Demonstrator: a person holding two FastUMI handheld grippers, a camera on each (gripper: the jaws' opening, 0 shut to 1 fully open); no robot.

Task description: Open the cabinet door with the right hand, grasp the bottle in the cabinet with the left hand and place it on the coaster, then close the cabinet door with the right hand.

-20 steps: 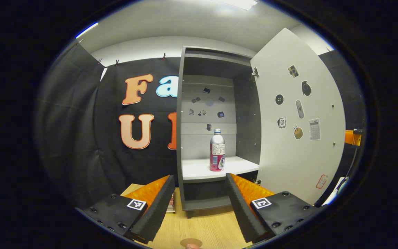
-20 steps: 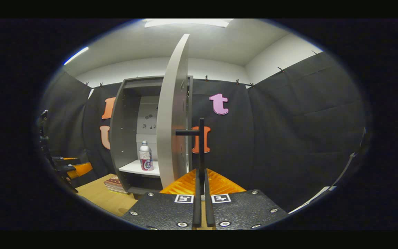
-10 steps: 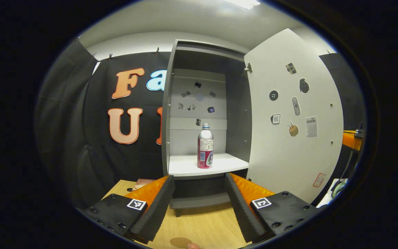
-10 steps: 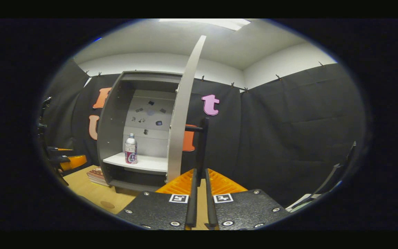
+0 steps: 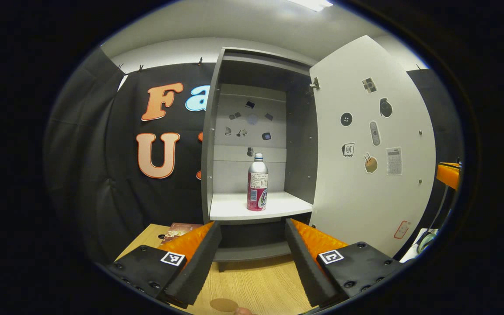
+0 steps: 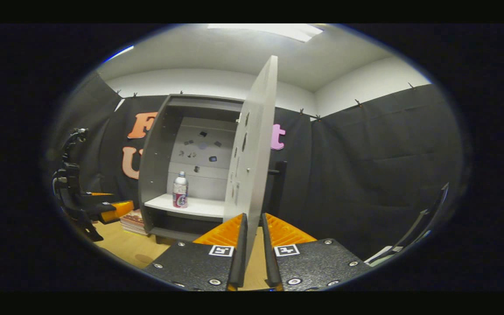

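Note:
The grey cabinet (image 5: 210,144) stands with its door (image 5: 365,166) swung wide to the right. A silver and pink bottle (image 5: 257,183) is upright on the white shelf (image 5: 234,210). My left gripper (image 5: 252,245) is open, level with the shelf's front and well short of the bottle. A round brown coaster (image 5: 223,305) lies on the wooden table just below it. In the right gripper view the door (image 6: 254,162) is seen edge-on, its black handle (image 6: 279,183) behind it. My right gripper (image 6: 252,232) is slightly open near the door's lower edge, holding nothing. The bottle (image 6: 180,190) is far left.
A stack of books (image 5: 181,228) lies on the table left of the cabinet's base. The wooden table (image 5: 256,284) runs forward from the cabinet. The left gripper (image 6: 103,210) is at the left of the right gripper view. Black cloth walls close the booth.
My right gripper let go of the door handle, parted its fingers and drew back as the door swung wider. My left gripper shifted a little relative to the cabinet, still open.

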